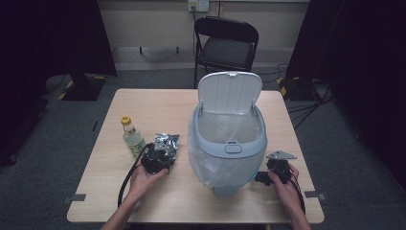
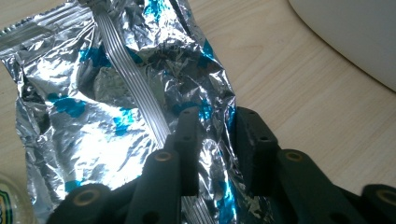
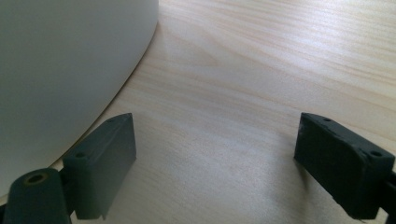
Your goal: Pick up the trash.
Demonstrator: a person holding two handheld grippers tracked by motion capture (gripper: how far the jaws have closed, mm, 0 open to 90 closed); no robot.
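High view. Your left gripper (image 1: 157, 160) sits on the near edge of the crumpled foil packet (image 1: 167, 142), which lies flat on the worktop (image 1: 158, 108) between the small yellow-capped bottle (image 1: 131, 135) and the lined bin (image 1: 229, 139). The bin's lid (image 1: 230, 91) stands open and upright. Your right gripper (image 1: 270, 173) rests on the worktop just right of the bin's base, holding nothing.

Left gripper view. Your jaws are closed down to a narrow gap, pinching a fold at the packet's (image 2: 116, 93) near right edge. The packet's long axis runs away from the jaws and slightly left, its ribbed seam on the same line. The bin's pale wall (image 2: 355, 37) curves at upper right, so the bin lies to the right of the held packet.

Right gripper view. Your jaws stand wide apart over bare wood (image 3: 261, 70), with nothing between them. The bin's wall (image 3: 60, 60) is close on the left.

Judgement: your left hand is the nearer one and already has the packet; the coming move is likely up and rightward over the bin's rim.
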